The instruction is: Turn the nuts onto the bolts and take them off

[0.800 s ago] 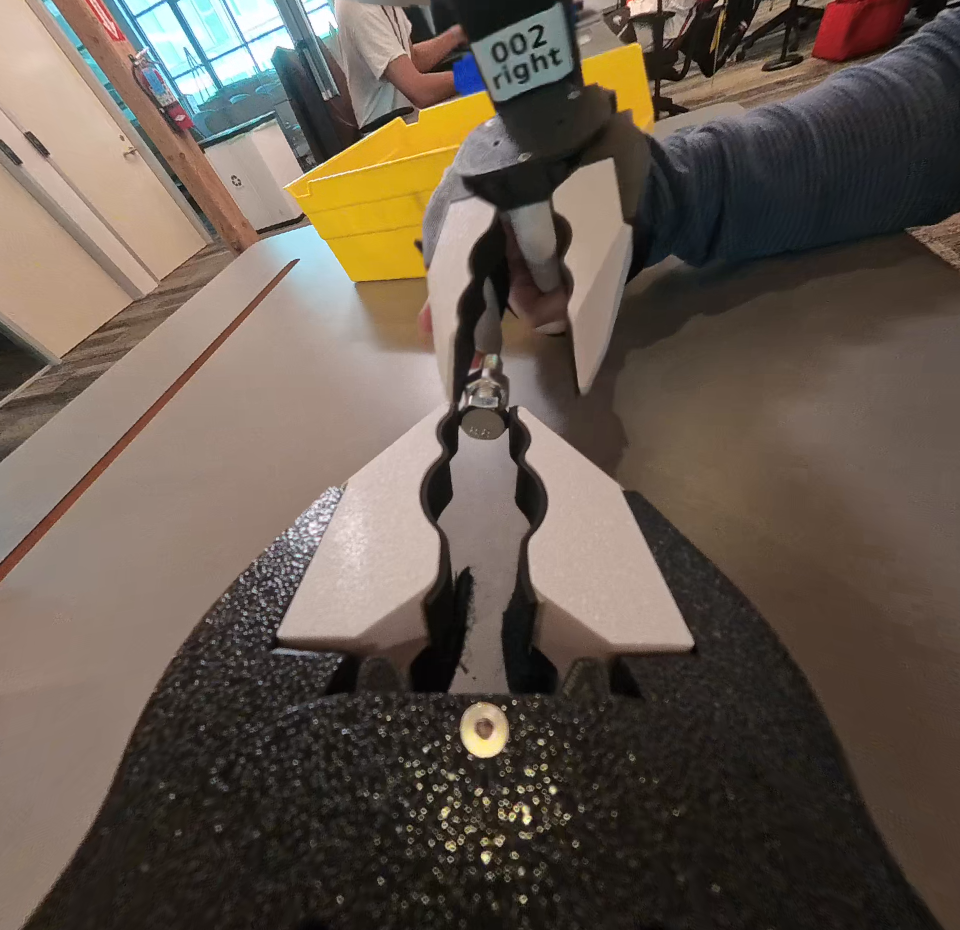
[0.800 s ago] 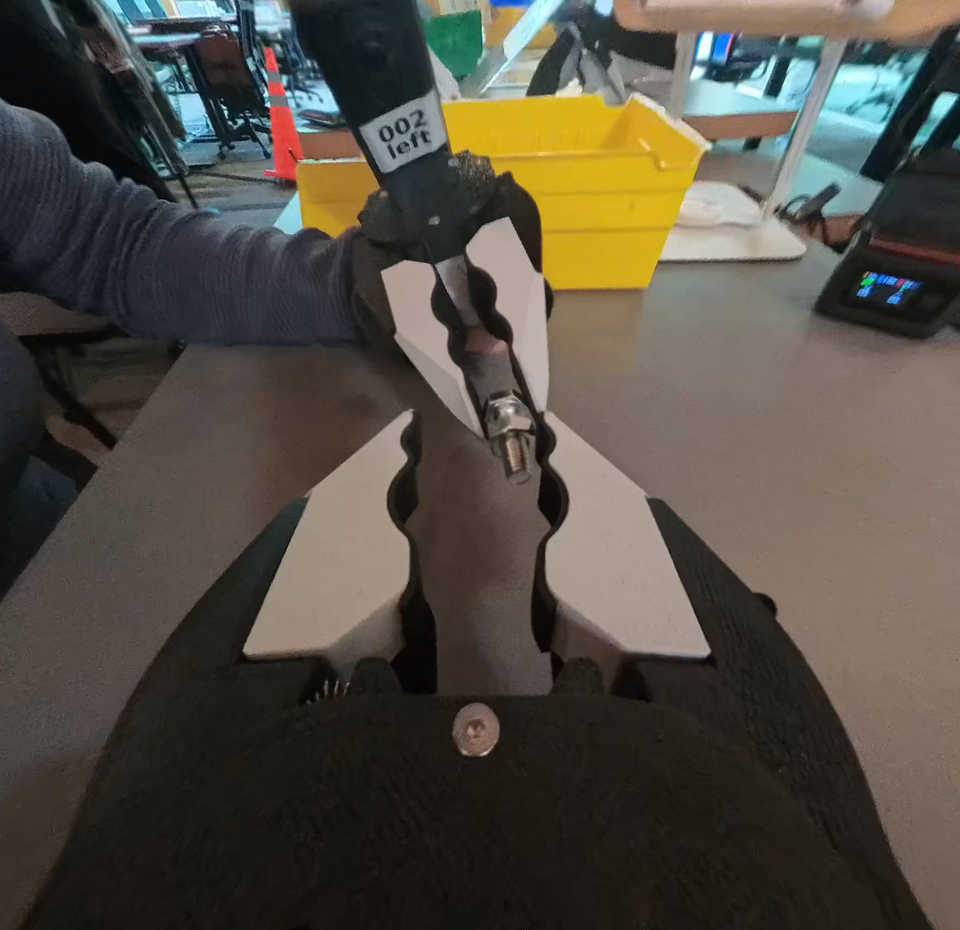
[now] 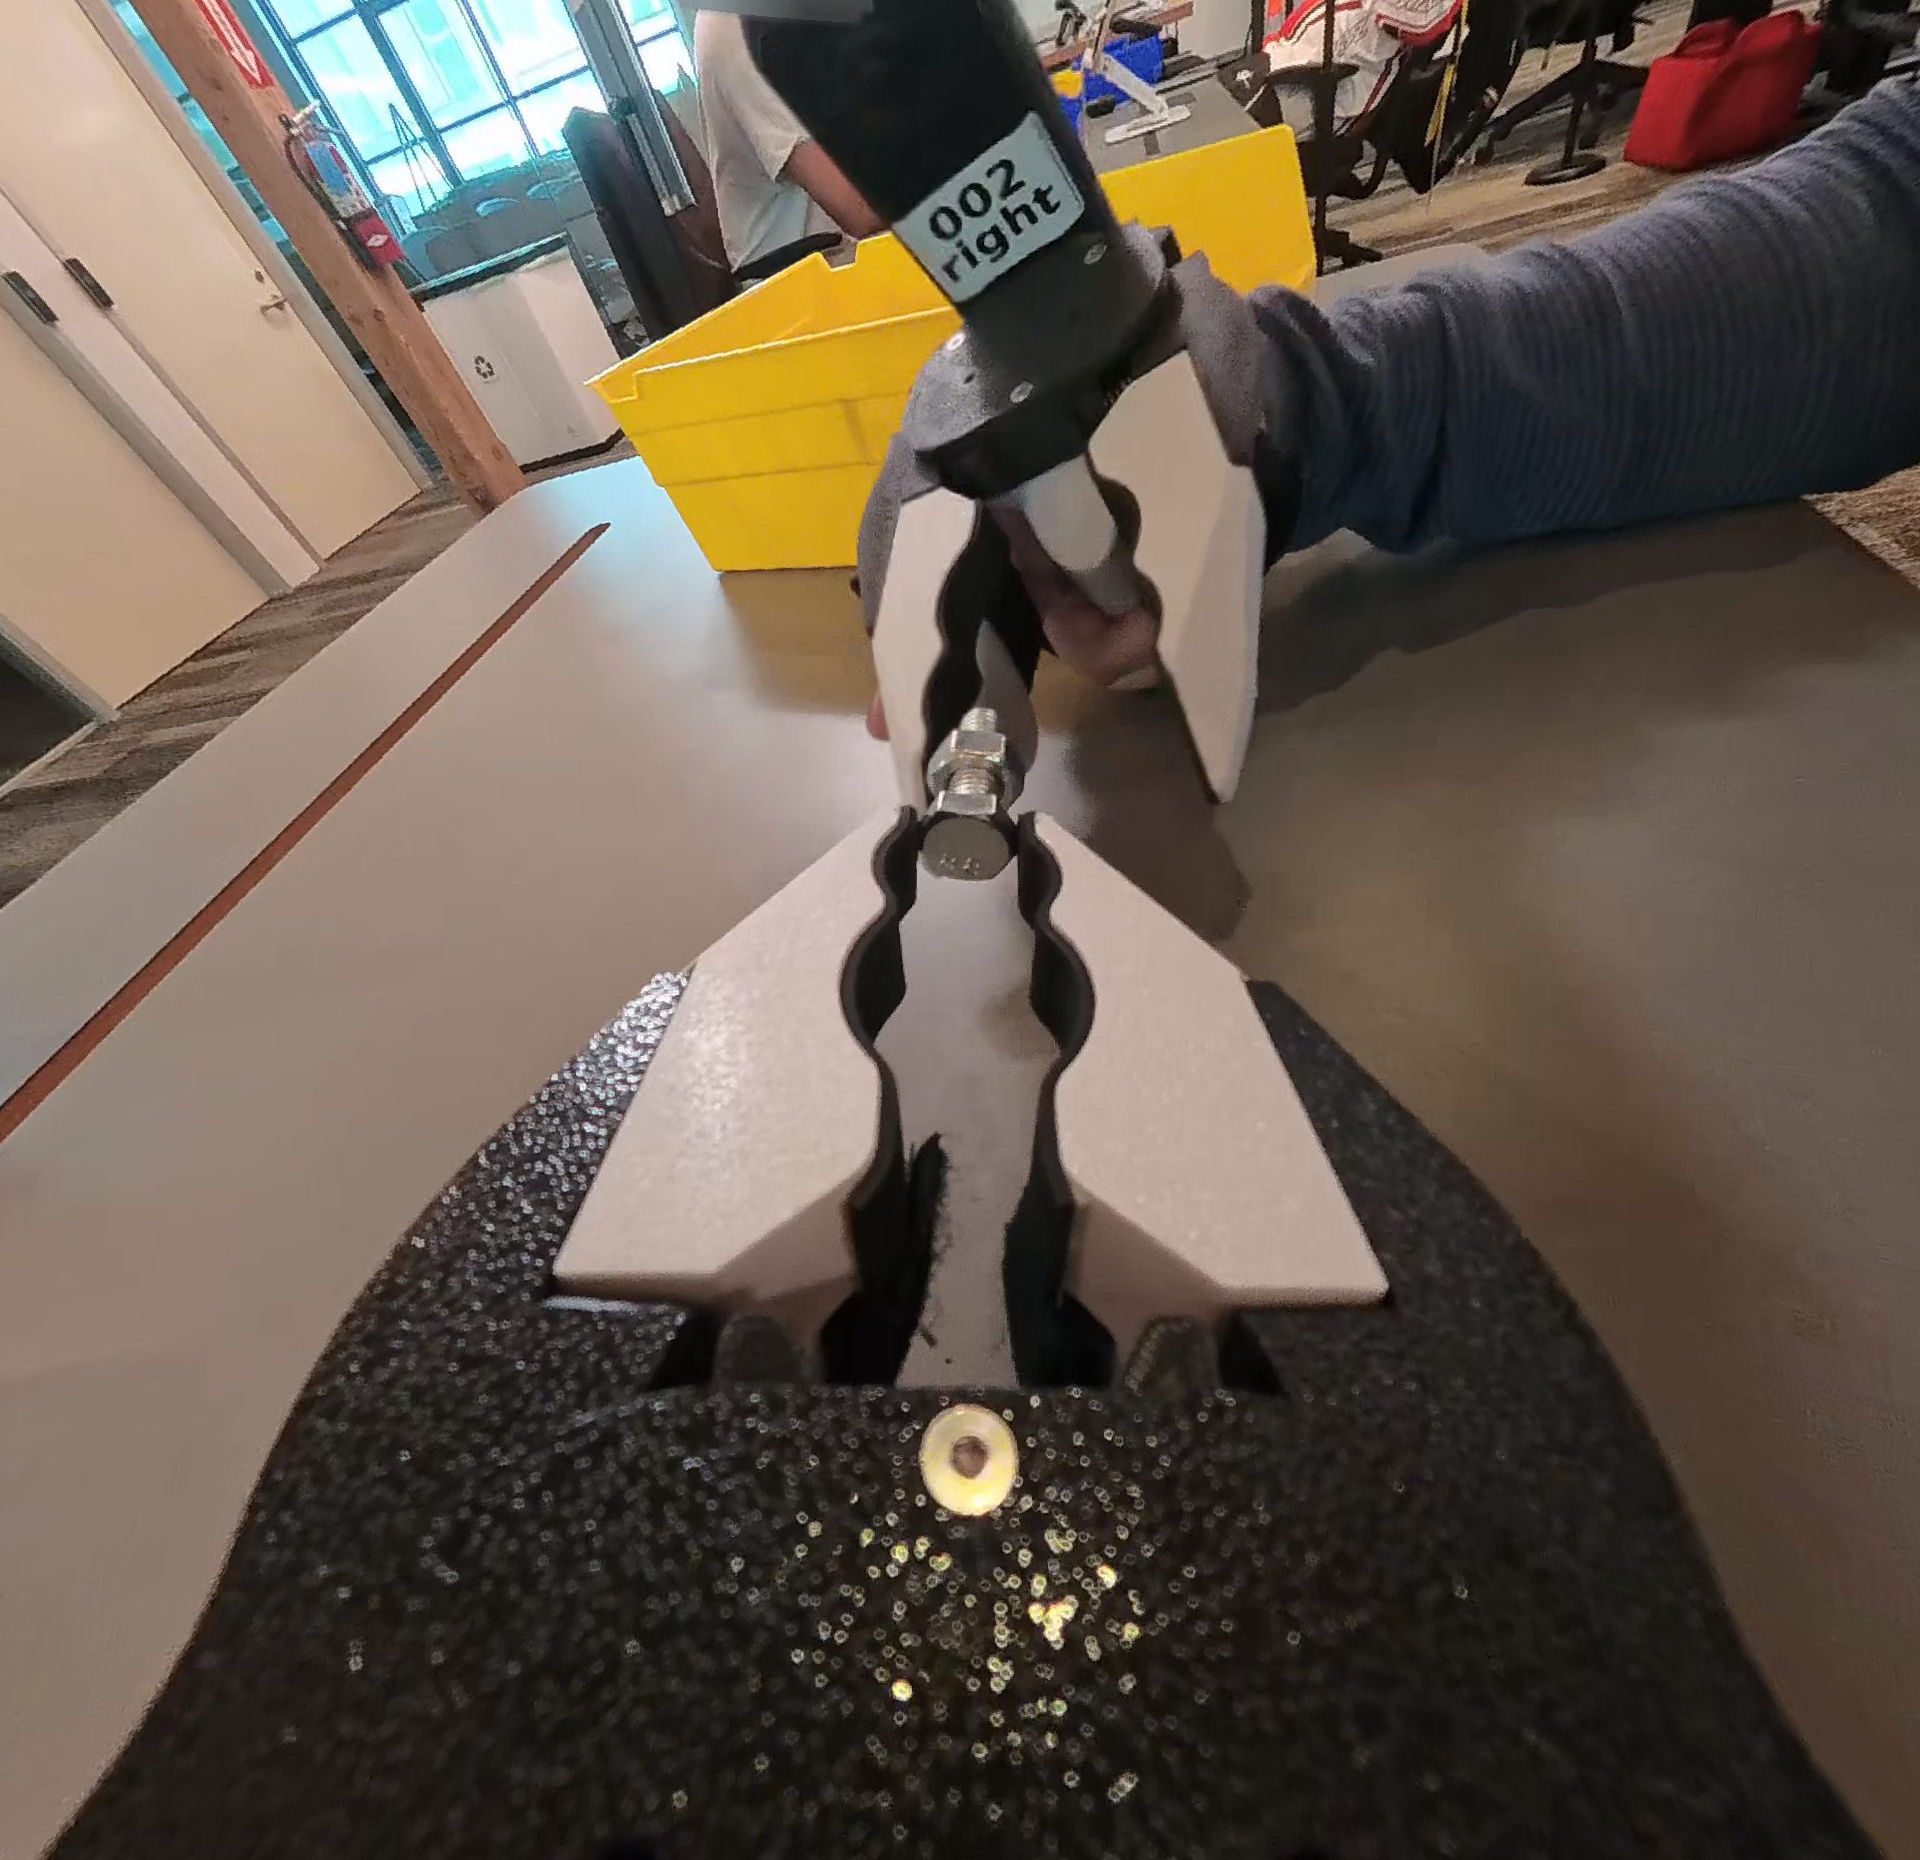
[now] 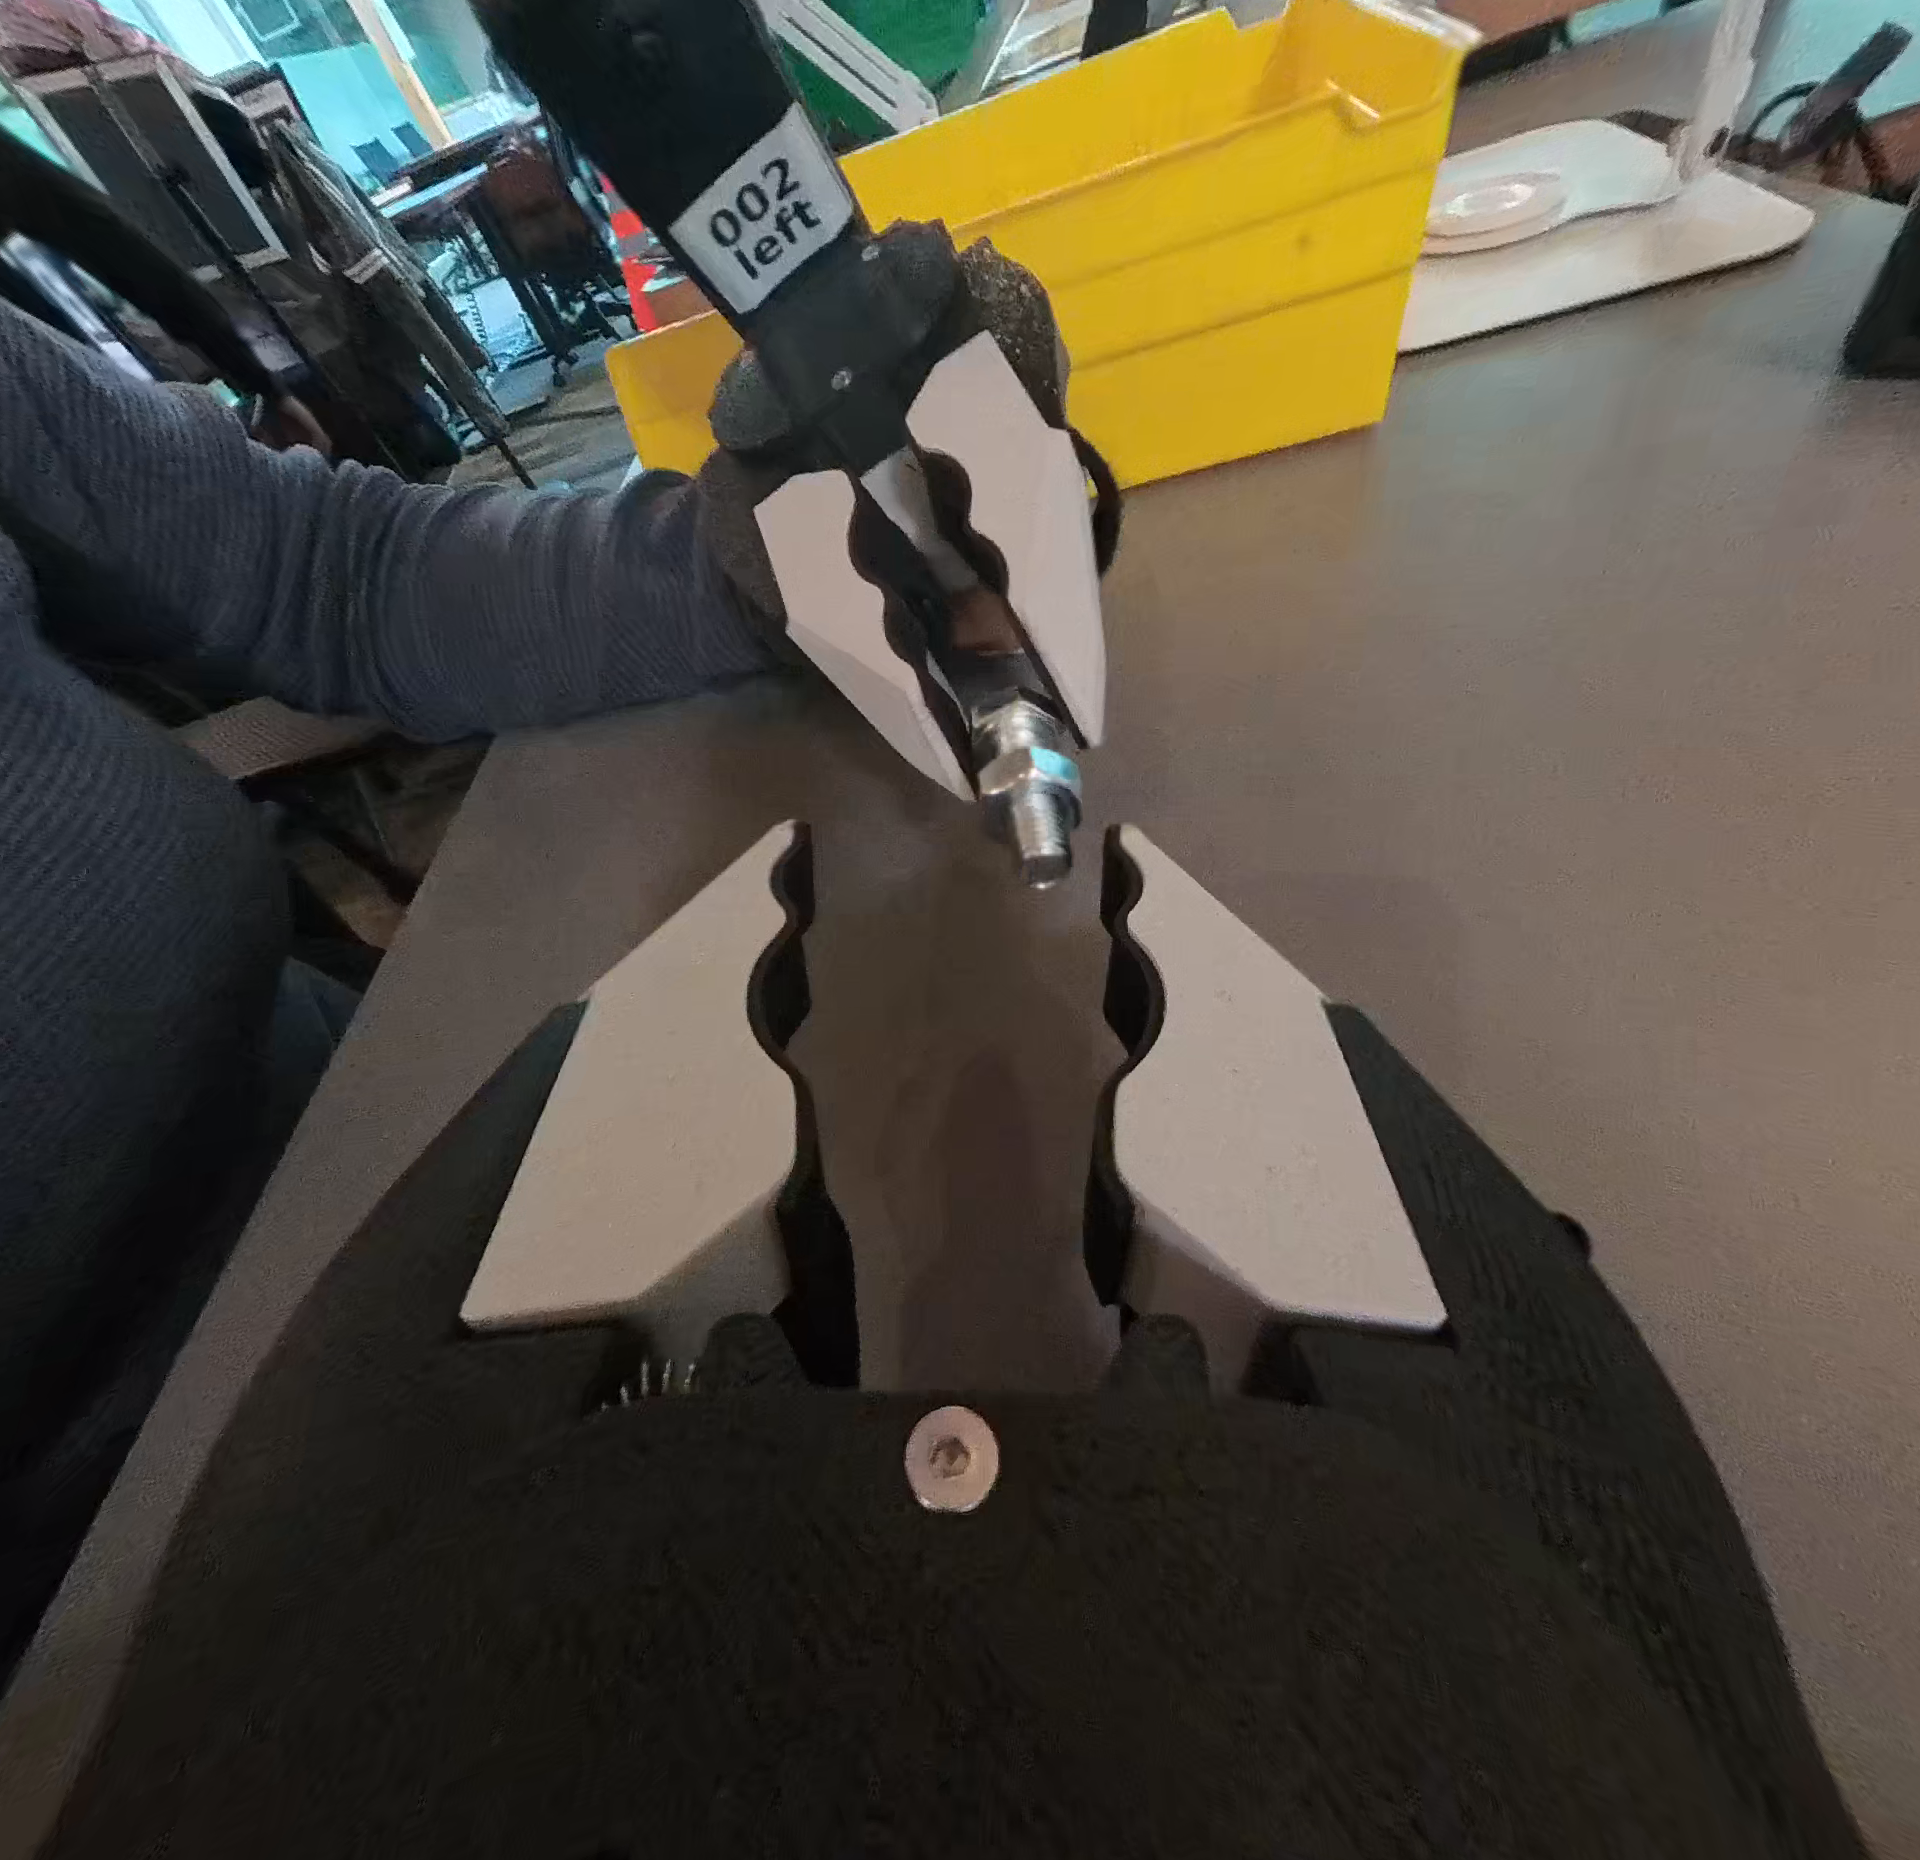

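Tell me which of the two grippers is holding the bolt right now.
The left gripper: its fingertips clamp the bolt by its hex head, nut on the thread. The right gripper has its fingers spread, gripping nothing.

left wrist view, 12 o'clock: printed white label [image 3: 992, 212] on black handle [image 3: 935, 75] | 11 o'clock: red sign [image 3: 223, 13] on wooden post [image 3: 431, 408] | centre: bolt [image 3: 961, 860] head stamped, illegible | right wrist view, 11 o'clock: printed white label [image 4: 764, 212] on black handle [image 4: 644, 34]
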